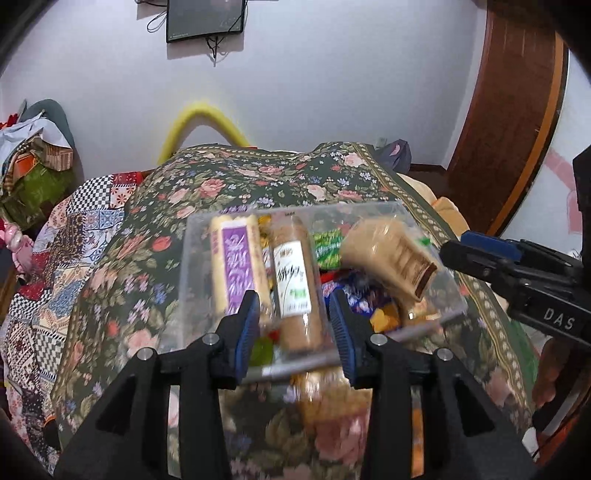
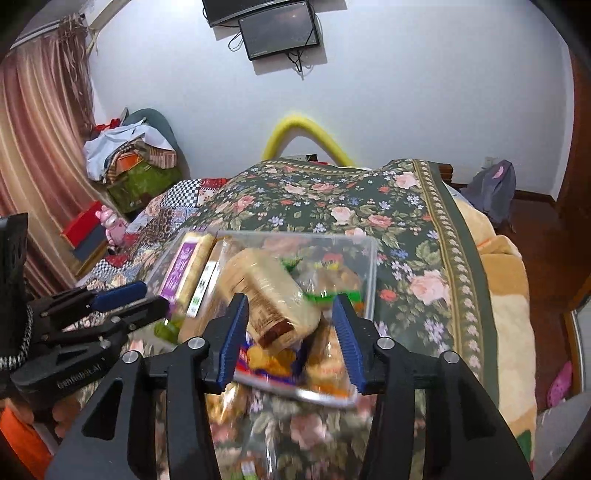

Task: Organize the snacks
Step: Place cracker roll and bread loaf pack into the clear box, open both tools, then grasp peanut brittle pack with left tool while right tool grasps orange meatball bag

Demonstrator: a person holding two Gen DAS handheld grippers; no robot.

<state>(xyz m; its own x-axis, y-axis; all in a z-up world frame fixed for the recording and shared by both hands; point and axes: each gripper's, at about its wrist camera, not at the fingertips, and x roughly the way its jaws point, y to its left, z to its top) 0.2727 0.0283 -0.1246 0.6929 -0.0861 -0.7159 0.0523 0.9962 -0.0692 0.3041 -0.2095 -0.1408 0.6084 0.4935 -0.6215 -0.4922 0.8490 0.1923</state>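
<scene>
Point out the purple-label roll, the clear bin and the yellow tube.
purple-label roll (image 1: 236,266): left wrist view, on its purple label.
clear bin (image 2: 371,273): right wrist view, on its right wall.
yellow tube (image 2: 295,127): right wrist view, top of its arch.

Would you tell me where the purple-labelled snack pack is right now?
The purple-labelled pack lies inside the clear bin, along its left side, beside the white-labelled brown pack.

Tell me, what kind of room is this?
Most likely a bedroom. A bed with a flowery bedspread fills the middle, a curtain hangs at the side, and a screen is mounted on the wall. The clear snack box sits on the bedspread.
</scene>
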